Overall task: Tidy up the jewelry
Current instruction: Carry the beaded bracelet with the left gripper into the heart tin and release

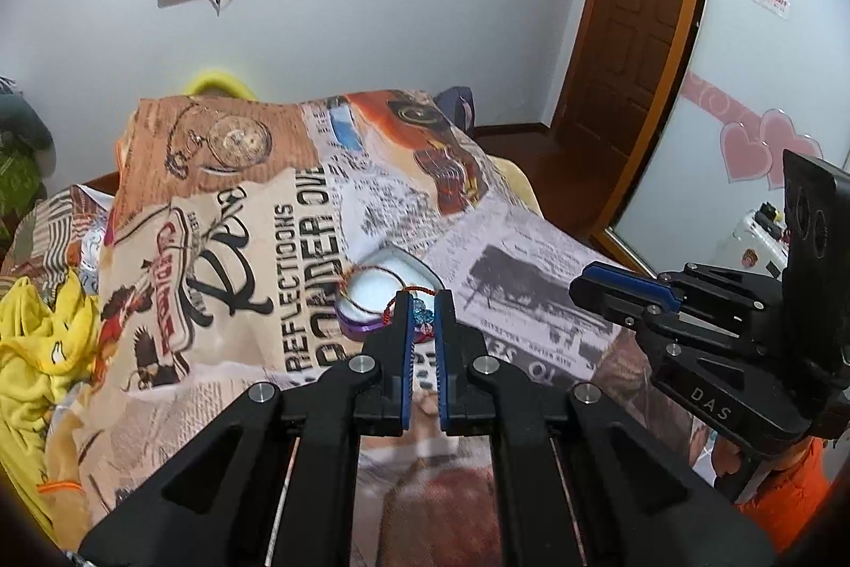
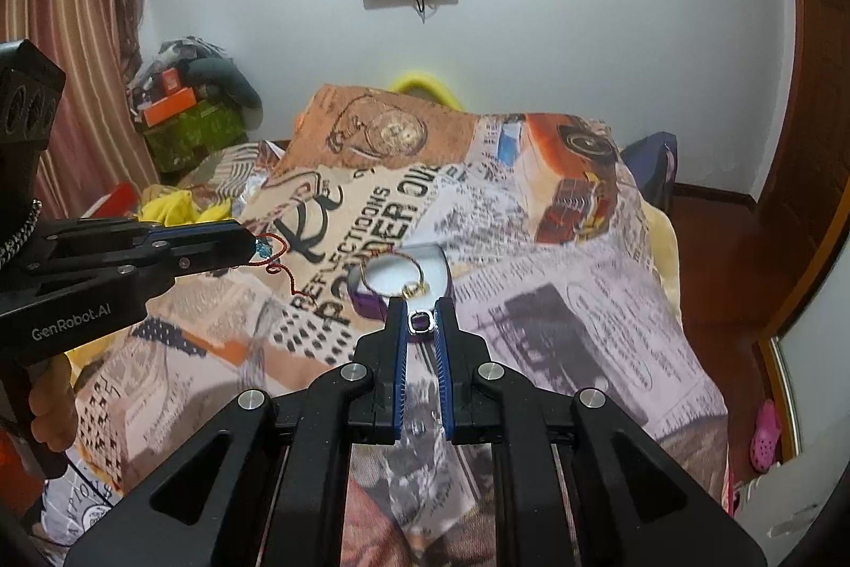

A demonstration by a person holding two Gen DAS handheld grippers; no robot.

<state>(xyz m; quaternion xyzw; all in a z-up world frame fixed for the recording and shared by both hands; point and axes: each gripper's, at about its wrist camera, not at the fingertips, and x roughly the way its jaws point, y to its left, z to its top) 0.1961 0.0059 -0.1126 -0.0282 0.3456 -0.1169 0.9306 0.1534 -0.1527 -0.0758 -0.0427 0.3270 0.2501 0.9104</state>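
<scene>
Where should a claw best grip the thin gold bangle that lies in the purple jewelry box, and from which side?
Probably at the charm end of the gold bangle, the end nearest the right wrist camera. Come from above, one finger inside the hoop and one outside: it lies flat on the white lining, and the wall of the purple jewelry box would block a sideways approach.

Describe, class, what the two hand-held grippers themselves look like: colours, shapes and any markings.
Both are black, angular plastic tools with triangular cut-outs and silver round rivets at the joints. Each has two straight fingers lined with ribbed blue pads. The left gripper carries white "GenRobot.AI" lettering on its side; the right gripper shows "DAS". Each has a black block with round holes above its body. An orange sleeve shows below the right one.
</scene>
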